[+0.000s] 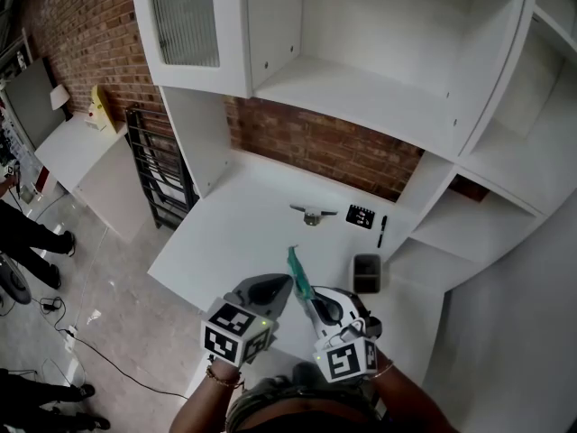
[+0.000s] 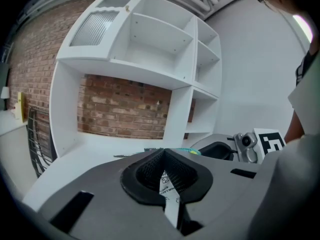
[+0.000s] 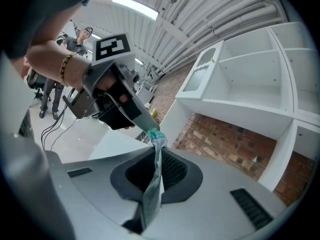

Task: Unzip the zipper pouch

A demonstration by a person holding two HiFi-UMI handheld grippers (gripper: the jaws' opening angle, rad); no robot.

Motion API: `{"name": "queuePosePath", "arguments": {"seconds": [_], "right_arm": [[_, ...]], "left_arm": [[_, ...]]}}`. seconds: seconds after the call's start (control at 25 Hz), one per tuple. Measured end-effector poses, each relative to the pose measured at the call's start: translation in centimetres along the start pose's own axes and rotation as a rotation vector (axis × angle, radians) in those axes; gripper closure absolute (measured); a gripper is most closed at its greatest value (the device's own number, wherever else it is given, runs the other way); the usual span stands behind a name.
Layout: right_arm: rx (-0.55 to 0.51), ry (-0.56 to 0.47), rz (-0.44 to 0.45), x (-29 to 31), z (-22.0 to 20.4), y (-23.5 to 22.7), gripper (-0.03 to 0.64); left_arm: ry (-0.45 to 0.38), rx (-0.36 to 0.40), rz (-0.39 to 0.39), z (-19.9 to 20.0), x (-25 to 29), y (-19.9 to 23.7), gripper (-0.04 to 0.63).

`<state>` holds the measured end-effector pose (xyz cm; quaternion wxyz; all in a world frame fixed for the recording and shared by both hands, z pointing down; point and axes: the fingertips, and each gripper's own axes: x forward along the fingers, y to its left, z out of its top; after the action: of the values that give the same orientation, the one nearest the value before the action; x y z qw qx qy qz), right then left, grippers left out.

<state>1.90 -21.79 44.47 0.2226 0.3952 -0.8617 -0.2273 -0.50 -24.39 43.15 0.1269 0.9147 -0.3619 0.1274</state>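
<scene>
The teal zipper pouch hangs in the air above the white table's near edge, stretched between both grippers. My left gripper is shut, and the left gripper view shows a white printed tag of the pouch pinched between its pads. My right gripper is shut on the pouch's grey-teal fabric, which runs up out of its jaws to the left gripper, where the teal end is clamped. The zipper pull is not visible.
Farther back on the table lie a small metal piece, a black card, a black pen and a dark box. White shelving rises behind against brick. A black rack stands left; people stand on the floor.
</scene>
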Motion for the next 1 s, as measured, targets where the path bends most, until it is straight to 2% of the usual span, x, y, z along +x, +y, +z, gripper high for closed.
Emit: {"name": "queuePosePath", "arguments": {"seconds": [0.16,0.32,1.0], "right_arm": [[0.008,-0.003,0.004,0.0,0.1,0.1,0.611],[0.023,-0.010,0.006,0.0,0.2,0.1,0.611],[0.131,-0.022,0.054,-0.9,-0.1,0.0,0.611]], "left_arm": [[0.011,0.014,-0.006,-0.1,0.0,0.2,0.592],[-0.005,-0.022,0.004,-0.2,0.0,0.6,0.592],[0.011,-0.032,0.065,-1.1,-0.2,3.2,0.592]]}}
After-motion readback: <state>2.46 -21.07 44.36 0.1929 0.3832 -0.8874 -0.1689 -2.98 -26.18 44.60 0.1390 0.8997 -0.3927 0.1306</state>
